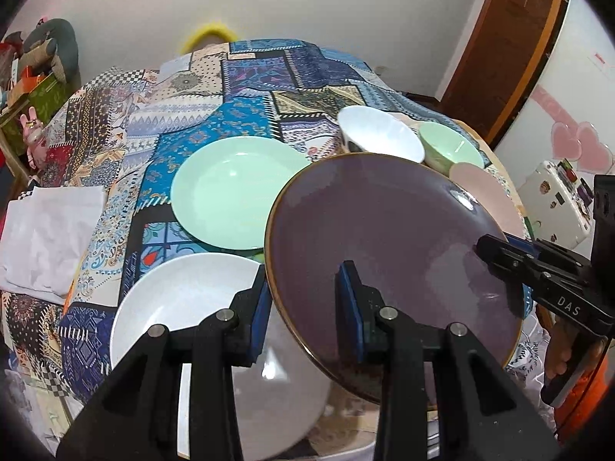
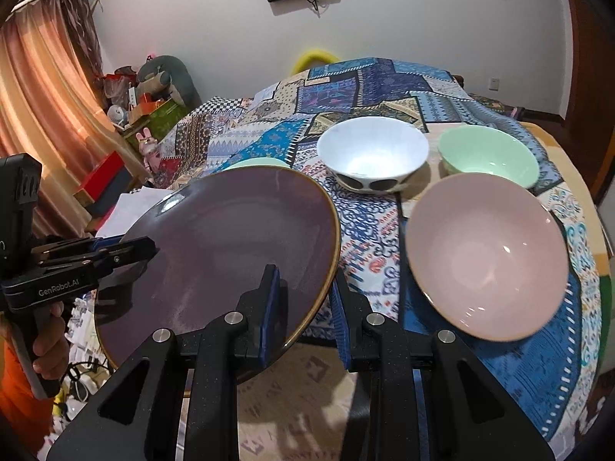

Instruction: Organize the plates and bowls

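Now purple plate (image 1: 384,238) rim clamped between both jaws, left and right sides.

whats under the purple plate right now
The purple plate is held up tilted by both grippers. Below its left edge sits the white plate, with patterned tablecloth beyond; whatever lies directly beneath is covered.

Three plates: a purple plate (image 1: 384,238) above the near edge of the table (image 2: 538,365), a green plate (image 1: 226,196) toward the middle, and a white plate (image 1: 180,299) at the near edge. Three bowls: a white bowl (image 2: 373,150) and a green bowl (image 2: 488,159) side by side toward the far right, and a pink bowl (image 2: 484,257) nearer, by the right edge. Two grippers: left (image 1: 303,307), right (image 2: 303,303). One folded white cloth (image 1: 46,238) at the left edge.
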`<state>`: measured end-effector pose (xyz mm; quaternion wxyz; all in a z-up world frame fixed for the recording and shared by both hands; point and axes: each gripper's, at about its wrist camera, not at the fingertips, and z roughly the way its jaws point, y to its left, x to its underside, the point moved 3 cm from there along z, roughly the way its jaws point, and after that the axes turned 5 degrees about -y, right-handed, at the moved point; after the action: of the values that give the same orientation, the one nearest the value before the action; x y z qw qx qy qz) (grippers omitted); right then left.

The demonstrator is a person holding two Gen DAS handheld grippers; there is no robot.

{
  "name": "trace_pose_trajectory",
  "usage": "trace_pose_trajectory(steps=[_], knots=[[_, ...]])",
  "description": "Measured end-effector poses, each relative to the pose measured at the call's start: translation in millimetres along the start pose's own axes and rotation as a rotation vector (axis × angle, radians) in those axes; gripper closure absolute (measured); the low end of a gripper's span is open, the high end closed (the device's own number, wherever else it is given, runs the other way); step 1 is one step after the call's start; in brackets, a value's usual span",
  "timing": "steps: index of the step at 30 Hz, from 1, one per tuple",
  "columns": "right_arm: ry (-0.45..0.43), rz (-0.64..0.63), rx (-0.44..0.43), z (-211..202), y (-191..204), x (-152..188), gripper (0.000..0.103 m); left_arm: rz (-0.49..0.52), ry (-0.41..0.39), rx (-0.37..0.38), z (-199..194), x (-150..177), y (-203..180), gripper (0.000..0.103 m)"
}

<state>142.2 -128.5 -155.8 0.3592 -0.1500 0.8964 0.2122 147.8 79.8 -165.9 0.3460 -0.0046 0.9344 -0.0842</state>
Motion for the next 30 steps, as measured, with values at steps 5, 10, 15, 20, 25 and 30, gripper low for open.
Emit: trace_pose_trajectory(steps=[5, 10, 15, 20, 25, 30], knots=[[-0.007, 0.007, 0.007, -11, -9, 7, 0.079, 0.018, 0.006, 0.010, -3, 5, -18, 0.068], [0.000, 0.023, 0.013, -17, -22, 14, 0.079, 0.030, 0.025, 0.023, -2, 13, -32, 0.068], [0.015, 0.036, 0.011, -18, -29, 22, 0.079, 0.037, 0.048, 0.027, 3, 19, -40, 0.068], [0.033, 0.042, 0.014, -15, -35, 28, 0.079, 0.033, 0.079, 0.036, 11, 29, -44, 0.068], [0.065, 0.051, 0.010, -6, -40, 37, 0.079, 0.018, 0.118, 0.034, 23, 38, -42, 0.068], [0.089, 0.066, 0.007, 1, -46, 43, 0.079, 0.021, 0.140, 0.027, 35, 42, -41, 0.068]])
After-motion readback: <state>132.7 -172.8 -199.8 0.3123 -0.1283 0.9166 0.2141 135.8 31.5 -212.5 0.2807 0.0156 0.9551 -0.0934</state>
